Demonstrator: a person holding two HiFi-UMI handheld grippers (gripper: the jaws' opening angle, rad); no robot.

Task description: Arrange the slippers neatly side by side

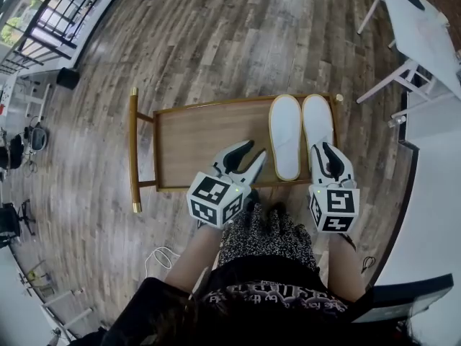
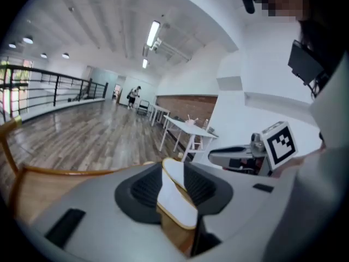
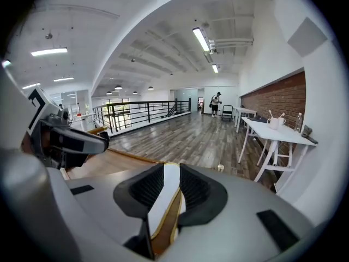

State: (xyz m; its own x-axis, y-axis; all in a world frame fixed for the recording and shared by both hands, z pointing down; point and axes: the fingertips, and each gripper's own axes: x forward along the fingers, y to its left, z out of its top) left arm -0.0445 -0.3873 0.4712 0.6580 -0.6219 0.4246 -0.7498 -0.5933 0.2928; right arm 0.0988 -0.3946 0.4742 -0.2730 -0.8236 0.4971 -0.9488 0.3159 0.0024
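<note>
A black railing [image 1: 61, 9] runs along the far left of the wood floor [image 1: 216, 42]. The low wooden surface [image 1: 202, 132] stands in front of the person, its left part bare.

The left gripper [image 1: 256, 151] hangs over the near edge of the surface, just left of the slippers and apart from them. In the left gripper view its fingers [image 2: 147, 187] stand apart with nothing pressed between them; white slipper shows beyond the gap.

The left slipper [image 1: 285, 132] and the right slipper [image 1: 318, 121] lie side by side at the right end of the surface, toes pointing away, nearly touching along their length.

The right gripper [image 1: 324, 150] is over the heel end of the right slipper. In its own view the fingers [image 3: 147, 187] are apart, the slipper's tan-edged rim visible through the narrow gap below them.

A white table [image 1: 425, 27] stands at the far right.
</note>
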